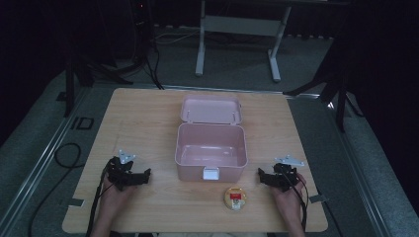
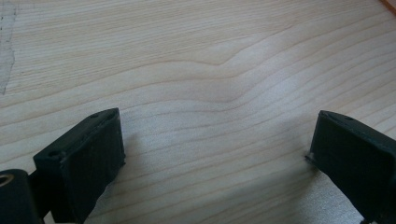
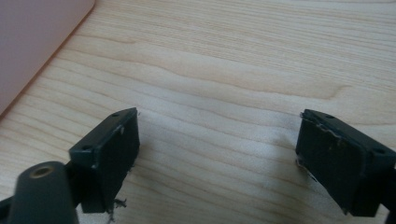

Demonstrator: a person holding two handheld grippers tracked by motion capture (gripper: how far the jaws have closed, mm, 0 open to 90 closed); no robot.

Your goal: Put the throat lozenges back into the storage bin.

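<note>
A pale wooden bench (image 1: 148,118) is sitting in a dim room. Both the left tongs (image 1: 146,176) and right tongs (image 1: 260,176) are resting spread and empty. The round tin (image 1: 235,198) is lying near the open pink box (image 1: 211,150), so packing looks unstarted.

Dark lab: wooden table (image 1: 148,113) (cables (image 1: 66,155), stands (image 1: 74,69))
</note>
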